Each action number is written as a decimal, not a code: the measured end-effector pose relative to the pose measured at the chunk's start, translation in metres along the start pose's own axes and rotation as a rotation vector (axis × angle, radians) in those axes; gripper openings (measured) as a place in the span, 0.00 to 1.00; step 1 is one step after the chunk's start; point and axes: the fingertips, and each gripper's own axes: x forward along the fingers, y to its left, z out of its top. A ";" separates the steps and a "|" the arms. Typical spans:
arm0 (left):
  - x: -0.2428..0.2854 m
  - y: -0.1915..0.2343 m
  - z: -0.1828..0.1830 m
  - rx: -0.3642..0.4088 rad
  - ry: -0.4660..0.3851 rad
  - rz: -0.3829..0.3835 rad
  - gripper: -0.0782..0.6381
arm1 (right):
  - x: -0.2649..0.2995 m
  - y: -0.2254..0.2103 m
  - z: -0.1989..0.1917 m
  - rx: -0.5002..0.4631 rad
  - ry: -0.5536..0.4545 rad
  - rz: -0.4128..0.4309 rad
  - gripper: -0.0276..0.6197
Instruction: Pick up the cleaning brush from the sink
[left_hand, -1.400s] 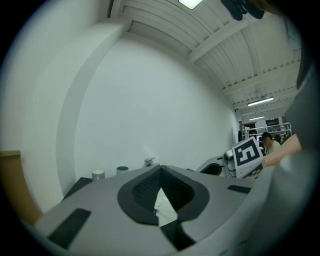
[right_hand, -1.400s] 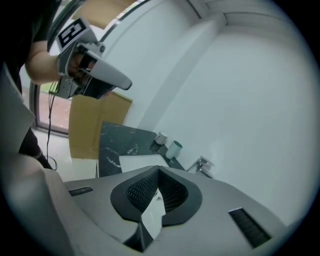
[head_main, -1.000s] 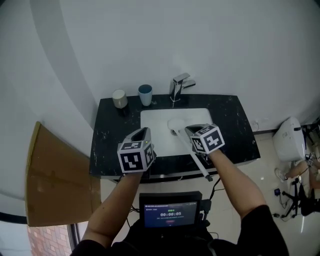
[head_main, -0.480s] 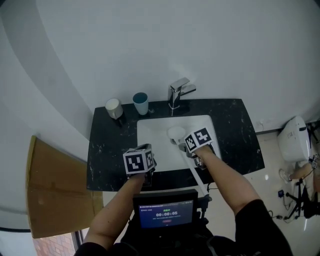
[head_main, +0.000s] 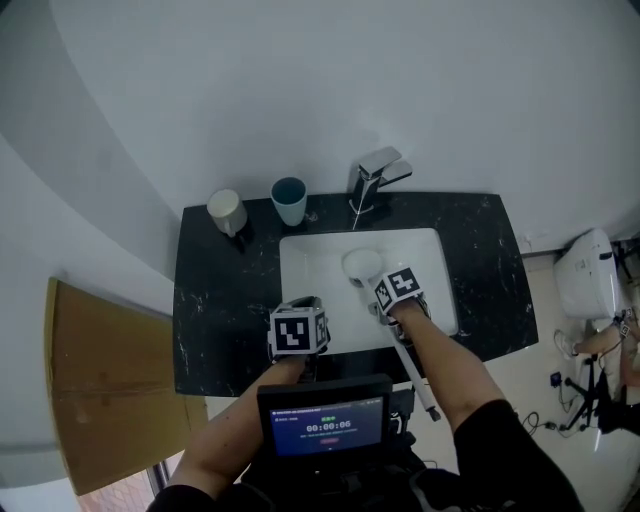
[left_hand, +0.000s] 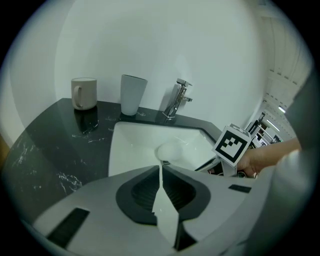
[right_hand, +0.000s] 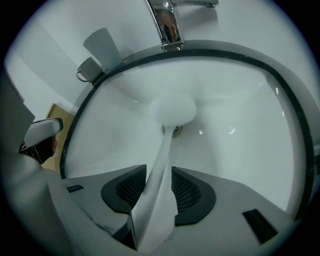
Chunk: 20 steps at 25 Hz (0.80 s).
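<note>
**Right gripper straddles the brush handle, grip not yet made**

The brush (head_main: 362, 266) lies in the sink (head_main: 310, 270). Its round white head sits over the drain (right_hand: 175, 132), and its long white handle runs back toward the person, out over the front edge of the counter (head_main: 220, 300). That slant leaves the handle propped clear of the basin floor, which is likely why the approach goes for the handle rather than the head.

And there is the right gripper (right_hand: 159, 172), pointing steeply down into the basin just in front of the head. Its jaws have just been opening and now stand wide, one on each side of the handle. The handle runs straight up the gap between the pads, but no squeeze shows on it, so the brush counts as lined up rather than held. The next move looks like a simple close and lift. The handle is slim and smooth, so it may pivot under the weight of the head if gripped this far from the middle.

The left gripper (left_hand: 160, 172) hangs back over the counter's front edge, near the sink's front left corner. Its jaws are drawn together with nothing between them. It is angled toward the basin and keeps out of the way, which reads as a one-handed pick.

Behind the sink the tap (head_main: 375, 180) stands at the back rim. Two cups (head_main: 228, 211) (head_main: 290, 199) sit on the counter to its left, well apart from the action.
</note>
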 end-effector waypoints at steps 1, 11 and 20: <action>0.004 0.002 -0.002 -0.006 0.008 -0.005 0.16 | 0.005 0.000 -0.001 0.008 0.012 0.005 0.28; 0.015 -0.009 -0.002 0.007 0.031 -0.080 0.16 | 0.015 0.000 -0.003 0.054 0.061 -0.021 0.18; -0.018 -0.027 0.023 0.108 -0.114 -0.126 0.16 | -0.040 0.006 -0.006 0.082 -0.124 0.025 0.16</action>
